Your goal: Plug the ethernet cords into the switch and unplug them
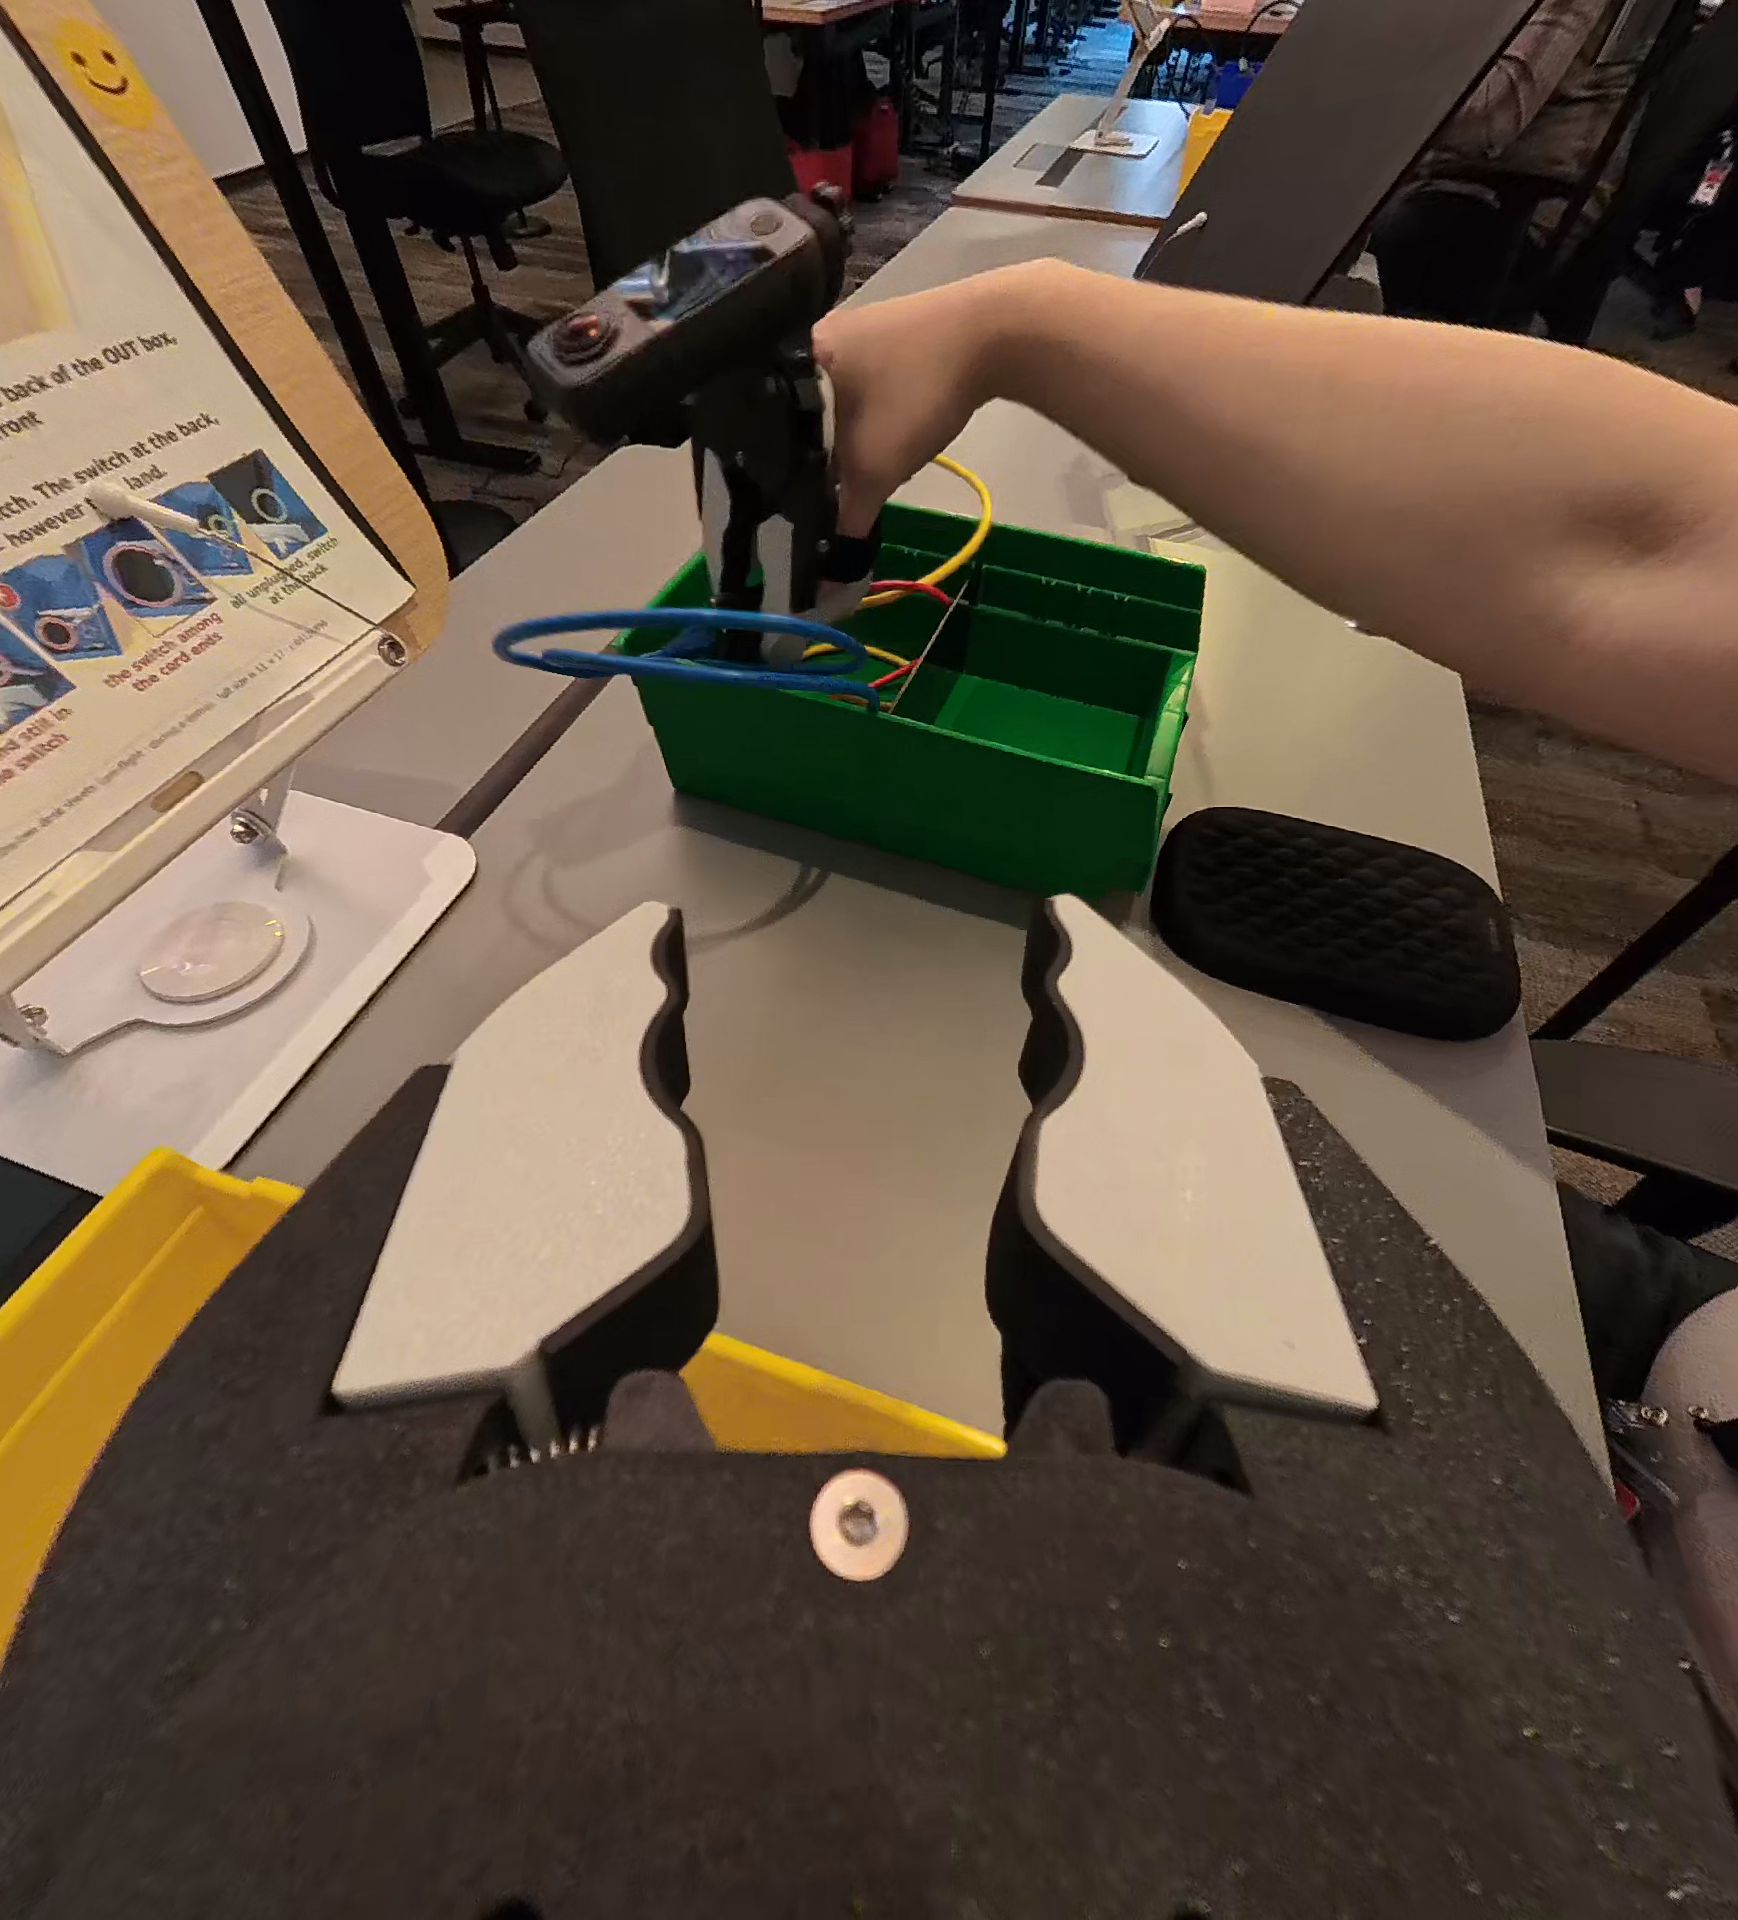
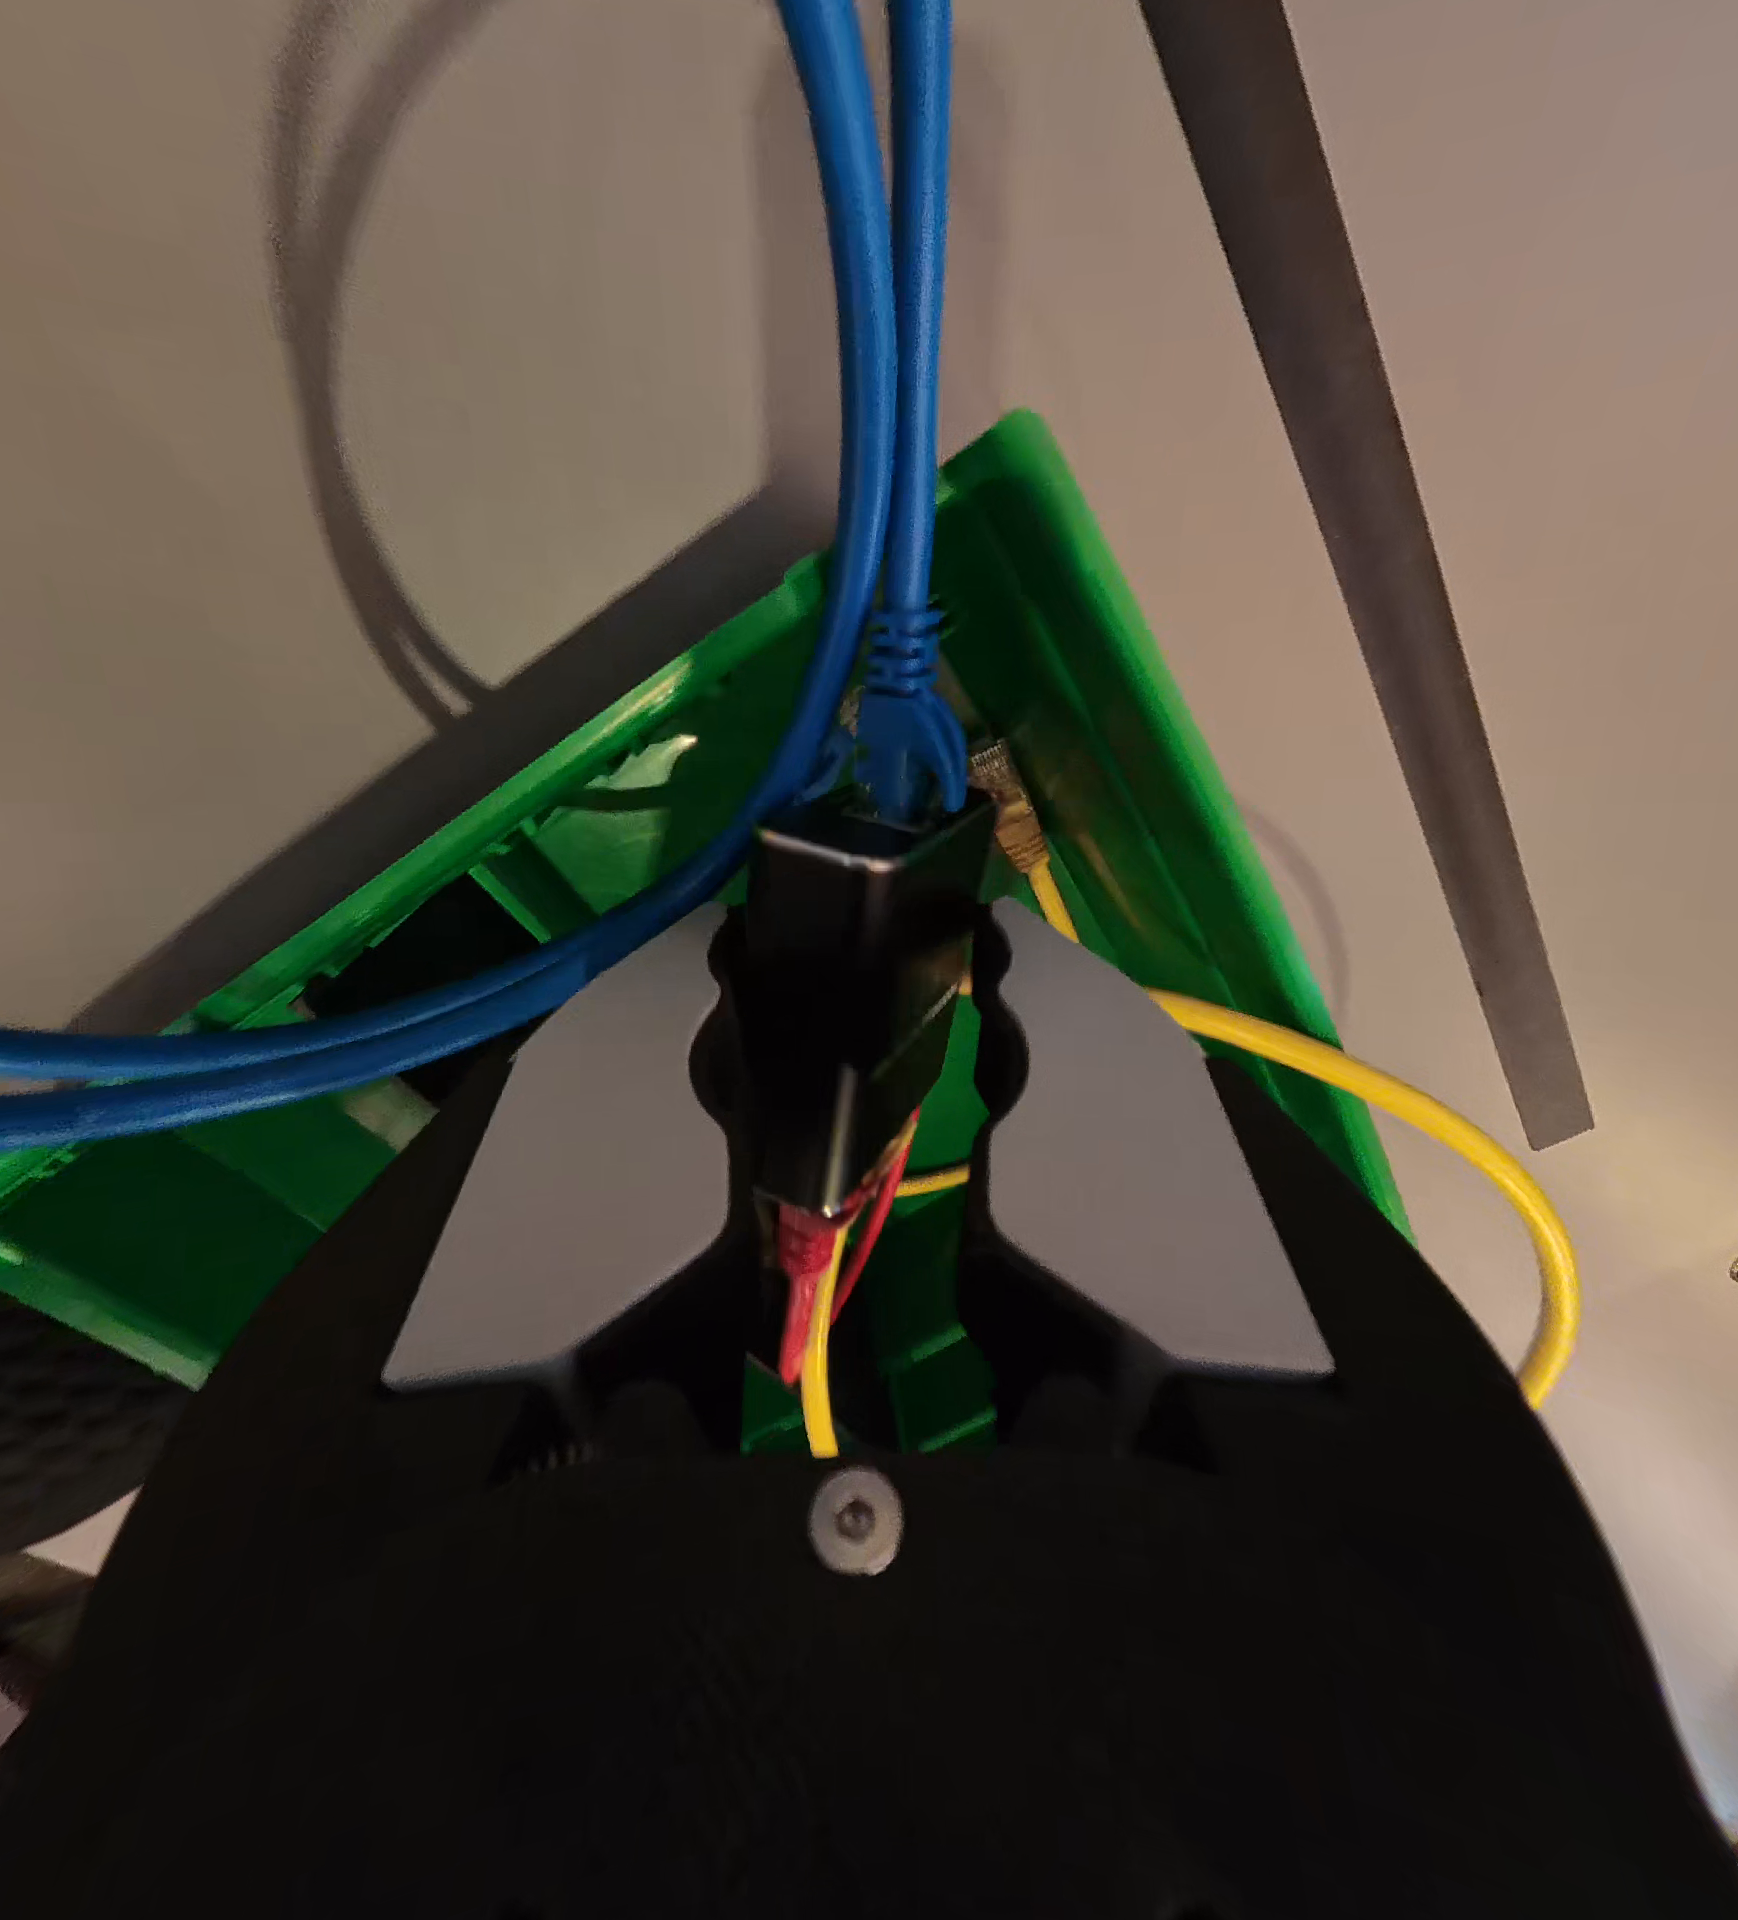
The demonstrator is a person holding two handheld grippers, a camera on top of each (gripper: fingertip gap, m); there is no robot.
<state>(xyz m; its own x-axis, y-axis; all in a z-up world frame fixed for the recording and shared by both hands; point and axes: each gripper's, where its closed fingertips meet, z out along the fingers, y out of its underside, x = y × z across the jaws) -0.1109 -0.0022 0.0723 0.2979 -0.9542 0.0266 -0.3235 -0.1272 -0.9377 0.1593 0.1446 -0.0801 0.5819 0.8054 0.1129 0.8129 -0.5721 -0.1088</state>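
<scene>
Right claw is clamped on the black switch, blue ethernet cord plugged in, over the green bin. Left claw hangs wide open above the desk.

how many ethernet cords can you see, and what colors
3. Blue cord loops from the switch over the green bin wall; yellow cord arcs beside it; red cord beneath. Others may be hidden.

one green bin, one switch, three cords: blue, yellow, red.
</scene>
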